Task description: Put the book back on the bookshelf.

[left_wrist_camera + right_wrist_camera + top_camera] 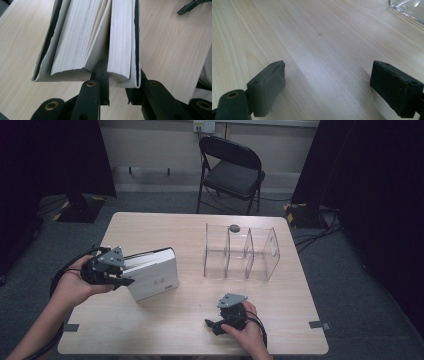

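Observation:
A thick white book [150, 272] stands tilted on the wooden table [175, 230] at the left, page edges up. My left gripper [124, 276] holds its near end. In the left gripper view the book [82, 37] gapes partway, with one jaw pushed in between the pages and the other outside the right cover. My left gripper [117, 85] is shut on that right block of pages and cover. My right gripper [215, 324] rests low near the table's front edge. It is open [327, 82] over bare wood with nothing between its pads.
A clear plastic divider rack [242, 252] stands right of centre, and its corner [409, 7] shows in the right gripper view. A black folding chair [232, 170] stands beyond the far table edge. The right gripper's jaw tip [190, 6] shows past the book.

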Demonstrator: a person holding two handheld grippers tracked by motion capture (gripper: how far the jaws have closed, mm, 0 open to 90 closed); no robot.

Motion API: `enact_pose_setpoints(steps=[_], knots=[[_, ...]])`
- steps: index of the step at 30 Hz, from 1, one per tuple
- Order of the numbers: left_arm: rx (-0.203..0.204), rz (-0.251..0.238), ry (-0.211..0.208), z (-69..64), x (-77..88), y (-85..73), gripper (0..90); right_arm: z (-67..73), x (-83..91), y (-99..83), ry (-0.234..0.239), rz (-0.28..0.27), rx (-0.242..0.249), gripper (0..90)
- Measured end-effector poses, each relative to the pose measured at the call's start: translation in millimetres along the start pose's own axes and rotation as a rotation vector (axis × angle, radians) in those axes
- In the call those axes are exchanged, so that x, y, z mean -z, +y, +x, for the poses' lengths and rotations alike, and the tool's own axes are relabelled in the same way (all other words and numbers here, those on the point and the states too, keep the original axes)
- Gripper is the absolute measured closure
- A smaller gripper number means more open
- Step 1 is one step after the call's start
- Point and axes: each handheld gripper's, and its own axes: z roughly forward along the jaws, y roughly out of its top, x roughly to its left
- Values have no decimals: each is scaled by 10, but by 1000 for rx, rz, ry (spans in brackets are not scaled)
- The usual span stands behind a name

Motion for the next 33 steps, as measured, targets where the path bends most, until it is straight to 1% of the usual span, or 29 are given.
enact_pose_setpoints(steps=[1,5,8,12,19,21,27,33], knots=[[8,-4,0,1,-3,0,750,0,0,0,1,0,-1,117],[5,1,-2,34,-4,5,747,-1,0,1,2,0,2,117],[11,6,-2,67,-2,7,740,-1,-1,1,1,0,2,117],[15,9,6,89,-5,16,732,0,-1,1,1,0,2,117],[20,2,3,106,-10,15,730,-2,-2,1,2,0,3,117],[16,1,4,113,-11,14,729,-1,-2,2,2,0,3,117],[30,1,8,149,-16,21,721,-1,-2,2,2,0,3,117],[35,6,10,167,-18,27,716,-1,-2,2,2,0,3,117]])
